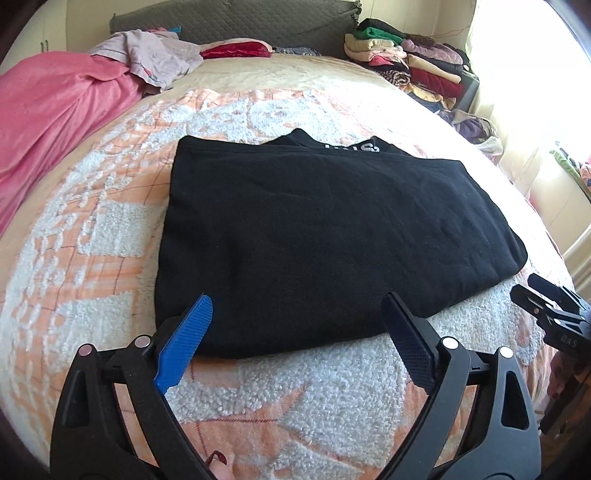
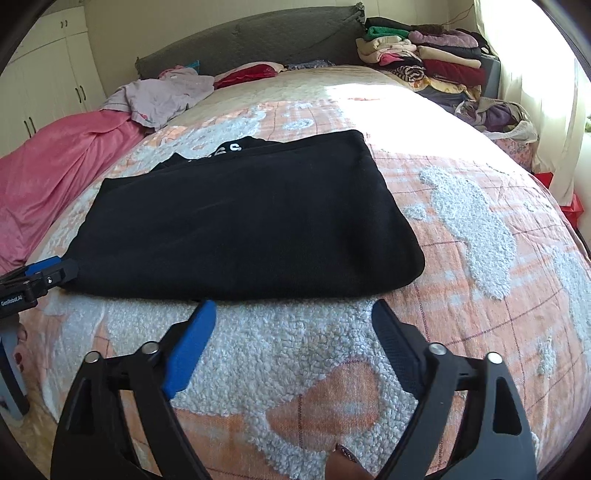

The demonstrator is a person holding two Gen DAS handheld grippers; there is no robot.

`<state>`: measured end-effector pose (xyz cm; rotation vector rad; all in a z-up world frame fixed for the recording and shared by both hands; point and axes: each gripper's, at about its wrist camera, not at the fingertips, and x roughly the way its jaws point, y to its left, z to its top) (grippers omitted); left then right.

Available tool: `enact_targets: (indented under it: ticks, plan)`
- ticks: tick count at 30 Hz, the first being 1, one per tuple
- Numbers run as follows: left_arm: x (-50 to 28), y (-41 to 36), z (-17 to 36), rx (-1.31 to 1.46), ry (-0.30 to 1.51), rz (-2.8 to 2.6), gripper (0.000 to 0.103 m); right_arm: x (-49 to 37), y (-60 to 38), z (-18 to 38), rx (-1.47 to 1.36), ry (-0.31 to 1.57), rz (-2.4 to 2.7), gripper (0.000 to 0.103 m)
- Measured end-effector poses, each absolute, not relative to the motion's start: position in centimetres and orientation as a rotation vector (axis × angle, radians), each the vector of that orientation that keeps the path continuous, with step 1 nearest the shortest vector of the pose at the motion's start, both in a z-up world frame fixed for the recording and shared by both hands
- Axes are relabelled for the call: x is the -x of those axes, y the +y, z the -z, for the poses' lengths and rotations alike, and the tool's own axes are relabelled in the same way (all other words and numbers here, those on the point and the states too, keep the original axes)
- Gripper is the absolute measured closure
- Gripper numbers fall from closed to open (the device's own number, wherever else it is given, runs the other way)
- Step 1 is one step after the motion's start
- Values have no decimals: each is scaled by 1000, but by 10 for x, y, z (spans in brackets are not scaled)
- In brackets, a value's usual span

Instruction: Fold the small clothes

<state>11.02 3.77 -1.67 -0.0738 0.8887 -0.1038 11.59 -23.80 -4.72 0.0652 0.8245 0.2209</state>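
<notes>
A black garment (image 1: 325, 236) lies folded flat on the bed, with white lettering showing at its far edge; it also shows in the right wrist view (image 2: 243, 221). My left gripper (image 1: 299, 306) is open, its fingertips at the garment's near edge, holding nothing. It also shows at the left edge of the right wrist view (image 2: 51, 271), by the garment's near left corner. My right gripper (image 2: 293, 310) is open and empty just short of the garment's near edge, toward its right end. It shows at the right edge of the left wrist view (image 1: 535, 295).
The bed has an orange and white fleecy blanket (image 2: 461, 236). A pink blanket (image 1: 55, 122) and a lilac garment (image 1: 159, 59) lie at the far left. A stack of folded clothes (image 1: 413, 62) sits at the far right by the grey headboard (image 2: 258, 33).
</notes>
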Motion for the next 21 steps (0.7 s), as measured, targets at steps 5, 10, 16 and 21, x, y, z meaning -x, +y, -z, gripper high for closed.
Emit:
enact_targets:
  ticks: [5,10,16,21]
  plan:
    - [-110,45,13,92,874,82,12,-107,-229,36,-42,791,-236,12]
    - [-109,52,7,115,852,76,9,-100,-215,26,-15,769,-272,12]
    - [-110,63,4,146,836,54,9,-95,-191,14,24,740,-321,11]
    - [-114,75,2,142,822,6,9,-94,-167,10,68,731,-368,11]
